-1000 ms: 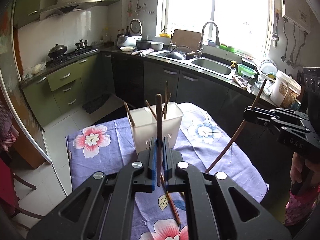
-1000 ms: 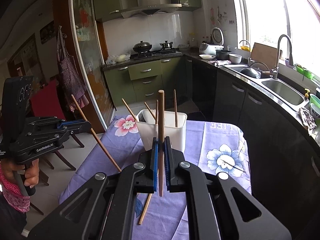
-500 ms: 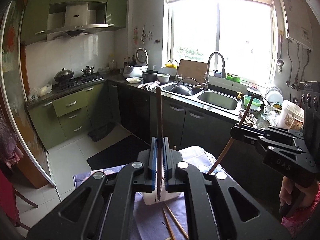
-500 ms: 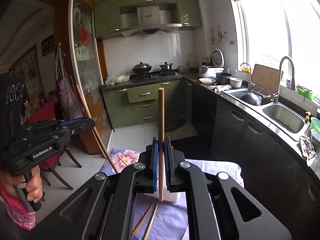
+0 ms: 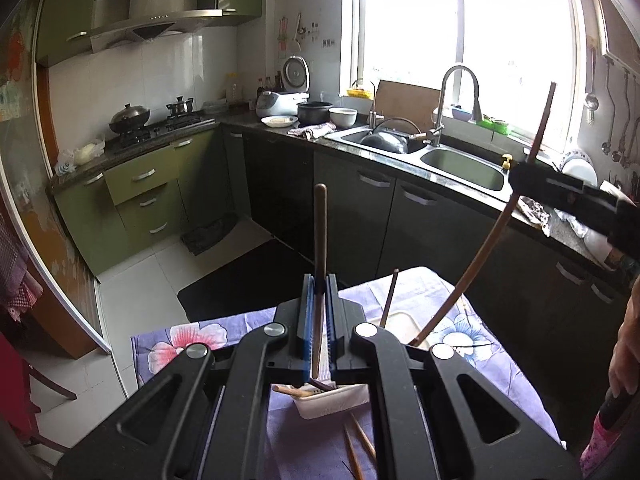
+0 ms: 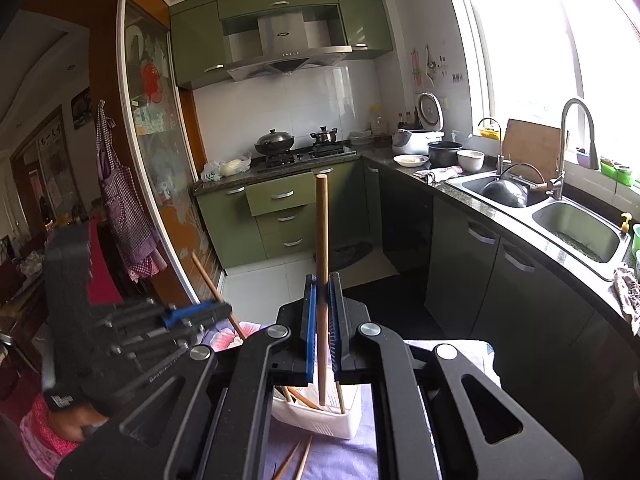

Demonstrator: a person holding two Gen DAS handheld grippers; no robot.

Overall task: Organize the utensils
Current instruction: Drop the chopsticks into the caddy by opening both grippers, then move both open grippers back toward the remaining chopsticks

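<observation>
- Two grippers, each clamped on one chopstick: the left gripper (image 5: 319, 320) grips a dark chopstick (image 5: 320, 236) upright between its blue pads; the right gripper (image 6: 322, 324) grips a lighter chopstick (image 6: 322, 232) likewise.
- The white holder (image 6: 320, 420) stands on the floral tablecloth (image 5: 188, 340), directly below both grippers, with several chopsticks already leaning inside.
- Loose chopsticks (image 6: 298, 458) lie on the cloth just in front of the holder.
- Step in hand, by judgement: carrying both sticks over the holder for insertion.
- The right stick's lower end appears at the holder's mouth.
- Next move calls for lowering each tip inside the rim, then parting the jaws.
- Risk: sticks fouling those already inside.
</observation>
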